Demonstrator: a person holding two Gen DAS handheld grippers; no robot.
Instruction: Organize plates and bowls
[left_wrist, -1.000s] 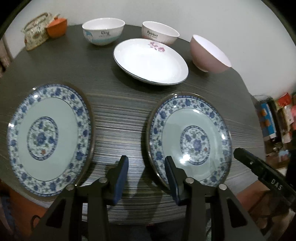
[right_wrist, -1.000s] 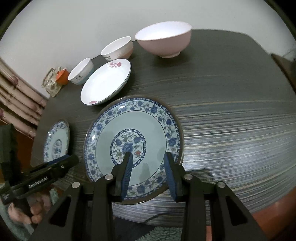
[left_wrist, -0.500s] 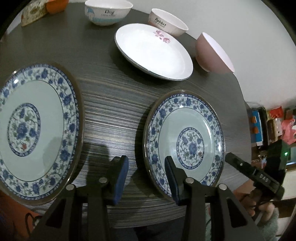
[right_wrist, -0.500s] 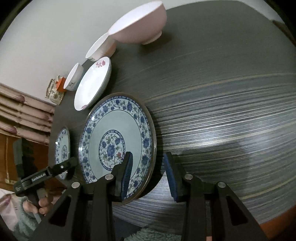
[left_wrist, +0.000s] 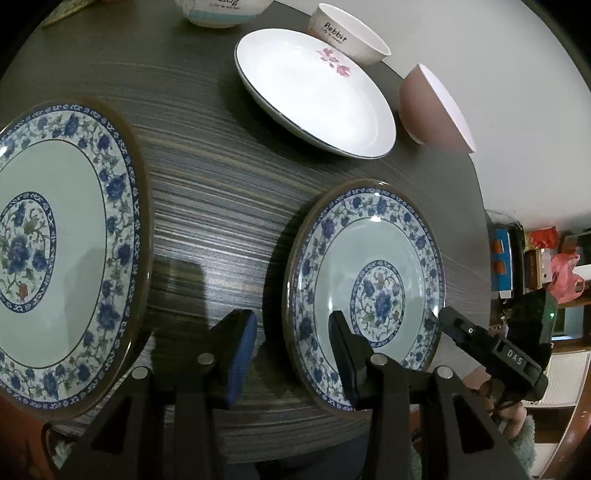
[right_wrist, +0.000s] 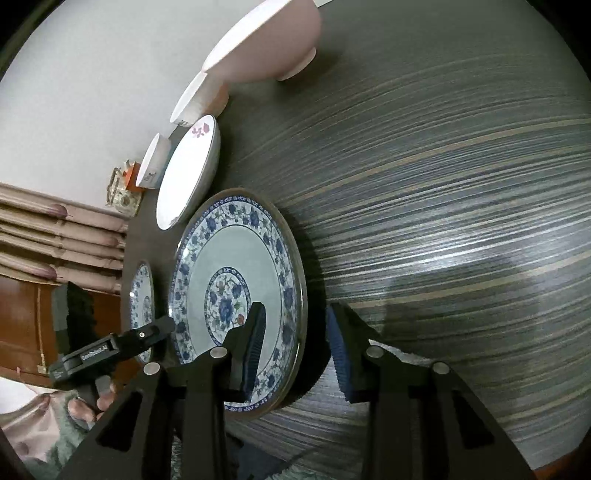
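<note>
Left gripper (left_wrist: 291, 354): black frame with blue ribbed pads, jaws parted and holding nothing. It hangs low over the near edge of the table, one finger above bare tabletop, the other above the near rim of the right-hand blue plate.
Right gripper (right_wrist: 295, 350): same build, jaws apart and empty. It is rolled to one side, so the table looks tilted in its view. Its left finger overlaps that plate's near rim; the other is over bare table. Whether a pad touches the rim cannot be told.
Hands: a hand (right_wrist: 88, 406) in a fuzzy pale green sleeve holds the left gripper's handle.
Table (left_wrist: 221, 192): round, dark, with fine streaked grey and tan lines, slightly glossy.
Right-hand blue plate (left_wrist: 369, 258): round, glazed, pale green centre, blue floral border and medallion, flat near the table's front edge.
Left-hand blue plate (left_wrist: 62, 236): matching pattern, flat, well apart to the left.
White plate (left_wrist: 314, 88): shallow, glossy, pink flower print, farther back.
Pink bowl (left_wrist: 432, 110): smooth, matte pink outside, white inside, just right of the white plate.
Rabbit bowl (left_wrist: 347, 35): white, printed lettering, behind the white plate.
Third bowl (left_wrist: 218, 13): white with a pale blue base, at the far left.
</note>
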